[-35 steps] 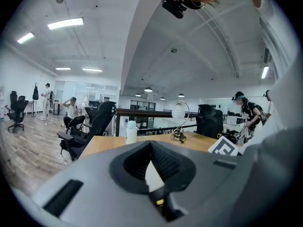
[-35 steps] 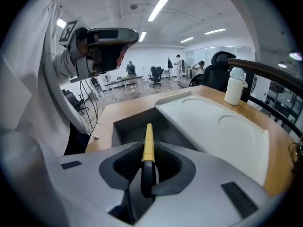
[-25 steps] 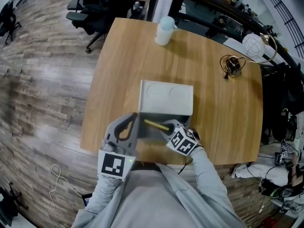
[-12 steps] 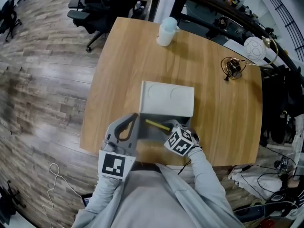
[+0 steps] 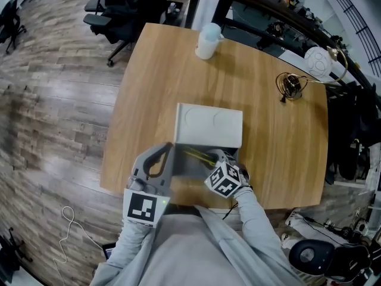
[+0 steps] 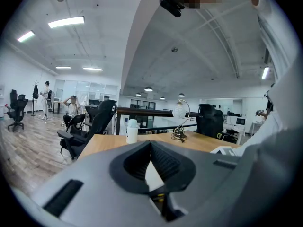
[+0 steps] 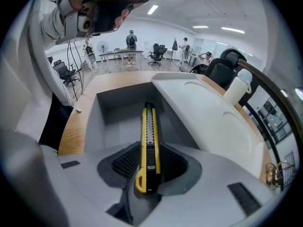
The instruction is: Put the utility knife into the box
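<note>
The grey box (image 5: 186, 166) stands near the table's front edge, its lid (image 5: 209, 124) swung up and back. My right gripper (image 5: 215, 162) is shut on the yellow and black utility knife (image 5: 198, 156), which points into the box at a slant. In the right gripper view the knife (image 7: 149, 126) runs straight out from the gripper (image 7: 148, 163) over the box's grey floor (image 7: 118, 117), with the lid (image 7: 208, 122) at the right. My left gripper (image 5: 168, 150) is shut, its tips beside the box's left wall; its own view shows the gripper (image 6: 151, 144) with nothing held.
A white bottle (image 5: 206, 39) stands at the table's far edge, and a wire lamp base (image 5: 291, 83) with a white globe (image 5: 319, 61) at the far right. Office chairs (image 5: 113, 16) stand beyond the table's left corner. The wooden tabletop (image 5: 155, 88) is bare around the box.
My right gripper has shifted slightly left and lower, so the knife now sits deeper inside the box. The left gripper and the box have stayed put.
</note>
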The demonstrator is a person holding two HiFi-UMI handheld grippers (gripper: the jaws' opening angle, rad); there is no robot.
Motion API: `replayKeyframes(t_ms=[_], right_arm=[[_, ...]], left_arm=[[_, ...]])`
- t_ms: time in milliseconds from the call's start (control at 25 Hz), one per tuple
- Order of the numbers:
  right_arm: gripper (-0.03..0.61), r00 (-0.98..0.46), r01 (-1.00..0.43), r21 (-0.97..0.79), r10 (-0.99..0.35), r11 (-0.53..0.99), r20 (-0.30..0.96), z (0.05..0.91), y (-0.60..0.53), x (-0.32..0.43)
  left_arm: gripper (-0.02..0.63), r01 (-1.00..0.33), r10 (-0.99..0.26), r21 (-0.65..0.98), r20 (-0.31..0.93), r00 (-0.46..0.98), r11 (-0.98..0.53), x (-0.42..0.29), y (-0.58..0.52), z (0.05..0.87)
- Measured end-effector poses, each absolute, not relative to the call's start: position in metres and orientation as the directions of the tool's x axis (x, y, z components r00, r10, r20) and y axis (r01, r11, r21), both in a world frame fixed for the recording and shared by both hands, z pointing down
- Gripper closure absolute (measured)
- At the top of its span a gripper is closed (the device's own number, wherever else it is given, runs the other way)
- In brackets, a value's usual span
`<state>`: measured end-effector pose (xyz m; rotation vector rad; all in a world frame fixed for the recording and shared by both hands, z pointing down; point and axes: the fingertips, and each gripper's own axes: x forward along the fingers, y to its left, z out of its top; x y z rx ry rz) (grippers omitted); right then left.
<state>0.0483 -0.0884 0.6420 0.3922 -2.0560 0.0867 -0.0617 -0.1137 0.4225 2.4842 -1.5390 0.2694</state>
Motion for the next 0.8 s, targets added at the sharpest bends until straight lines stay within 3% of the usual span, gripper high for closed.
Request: replayKeyframes(t_ms=[800], right_arm=[[0.454, -0.482, -0.421, 0.118, -0.333, 0.899, 0.811, 0.611, -0.094, 0.055]], left_arm=[[0.594, -0.891, -0.862, 0.048, 0.233, 0.449, -0.451, -0.062, -0.115, 0.408]])
